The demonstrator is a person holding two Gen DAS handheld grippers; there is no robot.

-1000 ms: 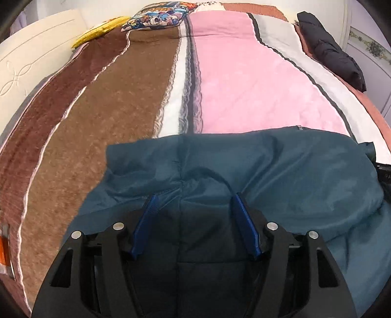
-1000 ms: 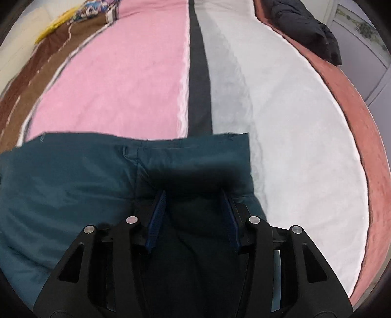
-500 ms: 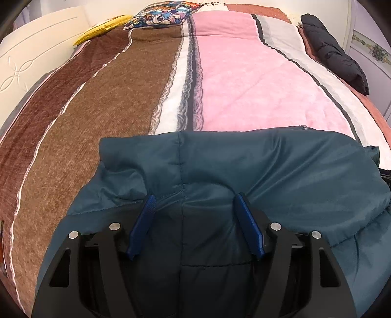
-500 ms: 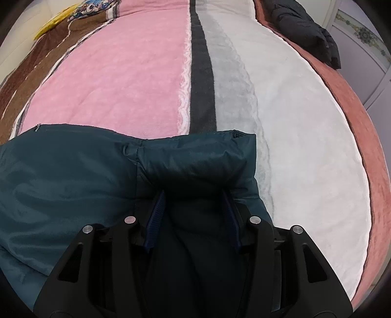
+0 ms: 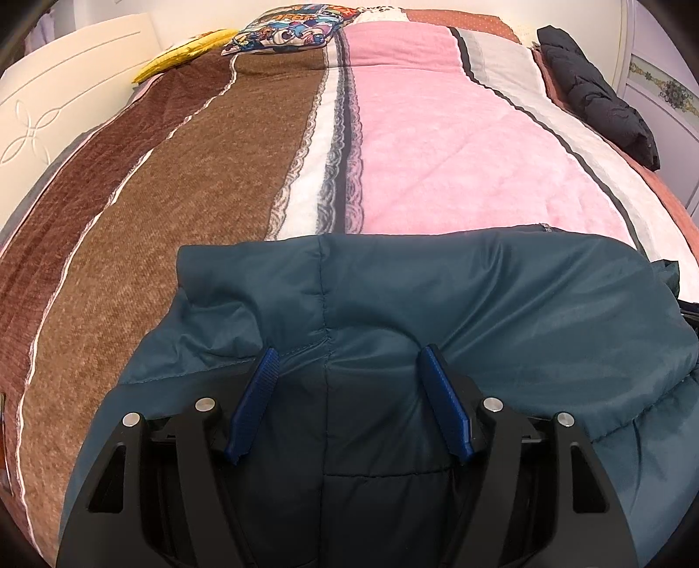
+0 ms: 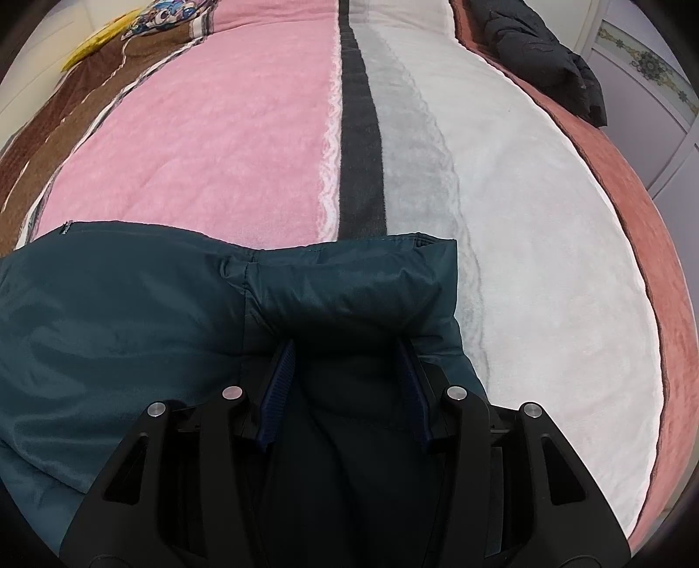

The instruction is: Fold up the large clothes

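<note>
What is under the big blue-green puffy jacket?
The dark teal padded jacket lies on the striped bed blanket, whose brown, white and pink stripes run in under its far edge. Whatever else lies beneath it is covered and cannot be seen.

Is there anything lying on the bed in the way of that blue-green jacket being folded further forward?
Nothing visible. Ahead of the teal jacket lies only bare striped bedspread. The dark coat and the pillows lie far off at the bed's far end.
</note>
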